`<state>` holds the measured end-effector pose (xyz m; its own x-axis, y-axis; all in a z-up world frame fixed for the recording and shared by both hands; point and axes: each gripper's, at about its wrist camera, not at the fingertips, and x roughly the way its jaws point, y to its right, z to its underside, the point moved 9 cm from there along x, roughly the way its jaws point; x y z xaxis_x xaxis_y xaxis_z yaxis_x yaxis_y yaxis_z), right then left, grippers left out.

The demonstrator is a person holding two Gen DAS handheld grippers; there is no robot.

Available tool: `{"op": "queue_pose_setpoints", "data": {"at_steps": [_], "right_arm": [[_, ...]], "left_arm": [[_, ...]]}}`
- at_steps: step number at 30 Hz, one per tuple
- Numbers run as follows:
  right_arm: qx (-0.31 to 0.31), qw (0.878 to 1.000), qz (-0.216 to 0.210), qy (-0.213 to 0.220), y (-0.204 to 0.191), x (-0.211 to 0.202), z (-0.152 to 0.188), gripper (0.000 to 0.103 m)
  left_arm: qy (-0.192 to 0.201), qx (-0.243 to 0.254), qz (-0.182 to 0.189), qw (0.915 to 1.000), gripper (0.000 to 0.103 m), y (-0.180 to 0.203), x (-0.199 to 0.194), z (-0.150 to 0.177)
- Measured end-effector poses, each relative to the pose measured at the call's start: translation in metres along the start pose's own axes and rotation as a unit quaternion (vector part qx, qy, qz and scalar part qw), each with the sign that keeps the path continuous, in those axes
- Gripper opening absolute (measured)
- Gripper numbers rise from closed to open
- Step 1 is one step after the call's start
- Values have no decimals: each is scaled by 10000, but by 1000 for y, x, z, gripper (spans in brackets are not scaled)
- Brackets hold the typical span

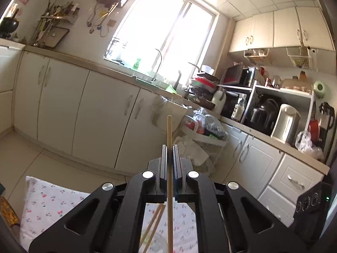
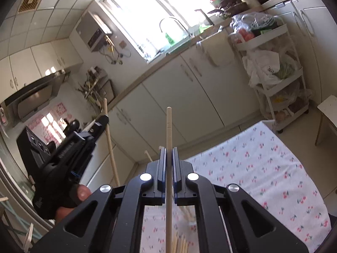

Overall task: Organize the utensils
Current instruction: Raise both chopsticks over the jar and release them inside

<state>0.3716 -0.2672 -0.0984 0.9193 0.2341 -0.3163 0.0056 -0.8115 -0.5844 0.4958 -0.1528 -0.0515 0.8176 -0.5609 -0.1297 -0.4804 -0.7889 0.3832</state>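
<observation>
Both hand-held grippers raised above the desk, each clenched on one chopstick.

The left hand-held gripper (image 1: pixel 169 147) tilts up toward the kitchen window, pinching a chopstick (image 1: pixel 169 130) lengthwise; the right hand-held gripper (image 2: pixel 169 149) grips its own chopstick (image 2: pixel 169 126) likewise. Only the right wrist view shows the left tool from the side, held by fingers (image 2: pixel 83 193). Loose chopsticks (image 2: pixel 181 242), seemingly bundled, lie on the floral cloth (image 2: pixel 252 179) below.

Your wrist cams both tilt up from near the floral cloth (image 2: pixel 263 168), facing far kitchen cabinets; window (image 1: pixel 164 27) and sink counter overlap.
</observation>
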Motion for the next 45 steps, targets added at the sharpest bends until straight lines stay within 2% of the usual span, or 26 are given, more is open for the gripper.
{"op": "queue_pose_setpoints", "data": {"at_steps": [9, 14, 18, 23, 32, 37, 45], "right_arm": [[185, 9985, 61, 508, 3, 31, -26, 6], [293, 9952, 142, 921, 3, 51, -42, 6], [347, 9937, 217, 1042, 8, 71, -45, 6], [273, 9940, 314, 1013, 13, 92, -35, 6], [-1, 9952, 381, 901, 10, 107, -17, 6], [-212, 9959, 353, 807, 5, 103, -4, 6], [-485, 9969, 347, 518, 0, 89, 20, 6]], "left_arm": [[283, 0, -250, 9993, 4, -20, 26, 4], [304, -99, -330, 9989, 4, -35, 37, 13], [327, -65, -416, 9986, 4, -42, 41, 23], [321, -37, -469, 9984, 4, -49, 41, 35], [354, -70, -555, 9978, 4, -60, 44, 47], [320, 35, -577, 9978, 4, -61, 39, 56], [-24, 191, -525, 9984, 4, -55, 21, 78]]}}
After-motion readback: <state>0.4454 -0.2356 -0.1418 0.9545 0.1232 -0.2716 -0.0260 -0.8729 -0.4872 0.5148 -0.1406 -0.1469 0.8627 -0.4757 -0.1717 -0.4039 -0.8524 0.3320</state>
